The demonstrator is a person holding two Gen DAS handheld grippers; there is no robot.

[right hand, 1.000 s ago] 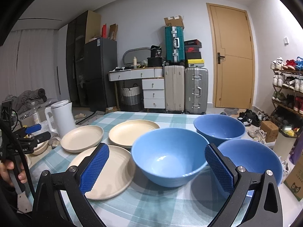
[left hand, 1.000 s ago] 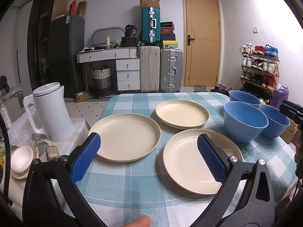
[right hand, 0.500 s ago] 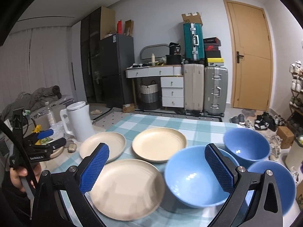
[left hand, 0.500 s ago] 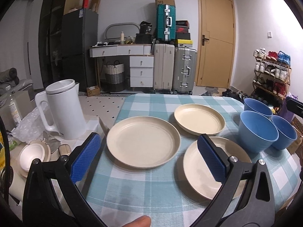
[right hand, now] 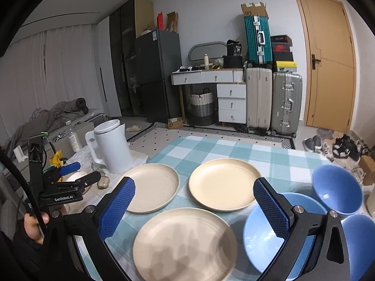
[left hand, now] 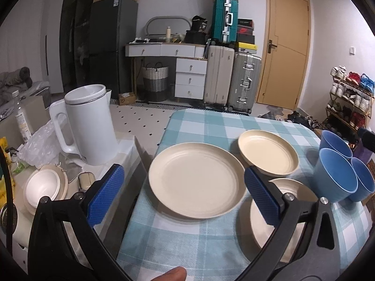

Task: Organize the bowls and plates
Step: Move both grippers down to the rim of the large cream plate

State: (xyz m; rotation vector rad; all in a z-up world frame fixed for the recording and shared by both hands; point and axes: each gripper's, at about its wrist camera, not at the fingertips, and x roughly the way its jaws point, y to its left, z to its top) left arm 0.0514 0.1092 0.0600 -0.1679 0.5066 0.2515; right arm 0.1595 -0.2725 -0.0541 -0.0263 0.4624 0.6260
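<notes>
Three cream plates lie on the checked tablecloth: a left plate (left hand: 195,179) (right hand: 152,187), a far plate (left hand: 268,151) (right hand: 222,183) and a near plate (left hand: 276,213) (right hand: 185,243). Three blue bowls cluster at the right: the nearest bowl (left hand: 337,175) (right hand: 262,236), a far bowl (left hand: 334,142) (right hand: 337,190) and a third bowl (left hand: 364,179) (right hand: 361,241). My left gripper (left hand: 185,195) is open, hovering over the left plate's near edge. My right gripper (right hand: 194,208) is open above the near plate. The left gripper (right hand: 68,182) also shows in the right wrist view, held by a hand.
A white kettle (left hand: 90,125) stands on a side surface left of the table, beside small white dishes (left hand: 43,188) and plastic wrap. The table's left edge (left hand: 140,187) lies close to the left plate. Suitcases, drawers and a door stand behind.
Both grippers have swung leftward and pulled back: the plates and bowls shifted right in each view. The left gripper now faces the left plate; the right one faces the near plate instead of the bowl.
</notes>
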